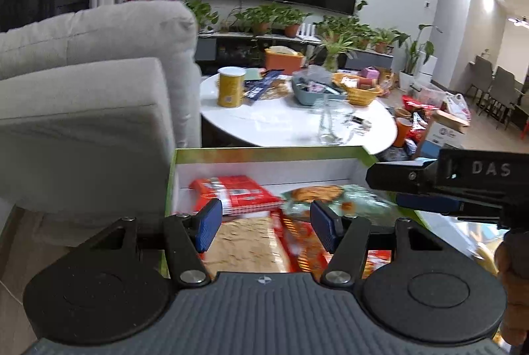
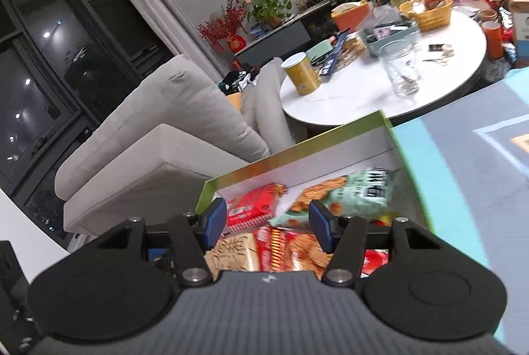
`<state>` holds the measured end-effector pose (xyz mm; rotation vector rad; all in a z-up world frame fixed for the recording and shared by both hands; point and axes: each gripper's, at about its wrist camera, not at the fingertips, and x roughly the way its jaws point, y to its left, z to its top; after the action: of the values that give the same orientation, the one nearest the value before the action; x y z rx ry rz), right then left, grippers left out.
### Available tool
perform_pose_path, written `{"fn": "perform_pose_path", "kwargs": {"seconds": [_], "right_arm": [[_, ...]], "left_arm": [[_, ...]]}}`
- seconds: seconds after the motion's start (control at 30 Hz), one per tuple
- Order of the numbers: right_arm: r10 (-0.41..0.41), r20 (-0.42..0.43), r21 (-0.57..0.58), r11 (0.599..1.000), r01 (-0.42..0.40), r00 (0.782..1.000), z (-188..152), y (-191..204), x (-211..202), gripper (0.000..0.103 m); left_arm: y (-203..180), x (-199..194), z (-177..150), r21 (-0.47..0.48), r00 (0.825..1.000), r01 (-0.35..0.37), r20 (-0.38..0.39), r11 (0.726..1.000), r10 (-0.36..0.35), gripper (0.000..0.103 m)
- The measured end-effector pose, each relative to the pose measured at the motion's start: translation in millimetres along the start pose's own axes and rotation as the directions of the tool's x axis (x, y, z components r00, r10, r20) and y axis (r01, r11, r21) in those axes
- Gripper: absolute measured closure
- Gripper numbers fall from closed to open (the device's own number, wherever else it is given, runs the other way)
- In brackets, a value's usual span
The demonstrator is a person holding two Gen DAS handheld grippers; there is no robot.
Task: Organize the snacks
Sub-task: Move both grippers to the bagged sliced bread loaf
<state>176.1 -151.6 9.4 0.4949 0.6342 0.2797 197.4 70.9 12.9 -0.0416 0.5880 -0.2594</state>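
Currently both the left gripper (image 1: 266, 227) and right gripper (image 2: 267, 227) hover part-open and empty over the box (image 1: 264, 153) of snack packets (image 1: 238, 193), so the next move likely calls for fetching another snack.

Colour rundown: the box (image 1: 264, 153) has a lime-green rim and white inside walls. In it, at the far left, is a red packet (image 1: 238, 193) with white print; right of that is a pale mint-green bag (image 2: 360, 196) showing orange-brown snacks. Nearer is a tan cracker-patterned pack (image 1: 244, 245). Both grippers have blue ribbed pads (image 1: 208, 226) on black arms. The far table (image 1: 284, 123) is white, the can (image 1: 231, 87) mustard yellow, the basket (image 2: 429, 12) yellow, and the sofa (image 1: 99, 97) light grey.
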Motion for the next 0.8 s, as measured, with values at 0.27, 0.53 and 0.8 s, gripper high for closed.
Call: {"fn": "perform_pose_path", "kwargs": {"seconds": [0.27, 0.53, 0.8], "right_arm": [[-0.044, 0.021, 0.018, 0.999, 0.044, 0.999, -3, -26, -41, 0.062], [-0.134, 0.050, 0.029, 0.991, 0.133, 0.990, -8, -72, -80, 0.056], [-0.234, 0.051, 0.050, 0.971, 0.232, 0.971, -17, -119, -103, 0.056]], "left_arm": [[-51, -11, -10, 0.031, 0.998, 0.064, -0.014, 0.997, -0.064, 0.046], [-108, -15, -27, 0.084, 0.991, 0.131, -0.046, 0.988, -0.128, 0.046], [-160, -8, -38, 0.121, 0.983, 0.172, -0.083, 0.978, -0.163, 0.046]]}}
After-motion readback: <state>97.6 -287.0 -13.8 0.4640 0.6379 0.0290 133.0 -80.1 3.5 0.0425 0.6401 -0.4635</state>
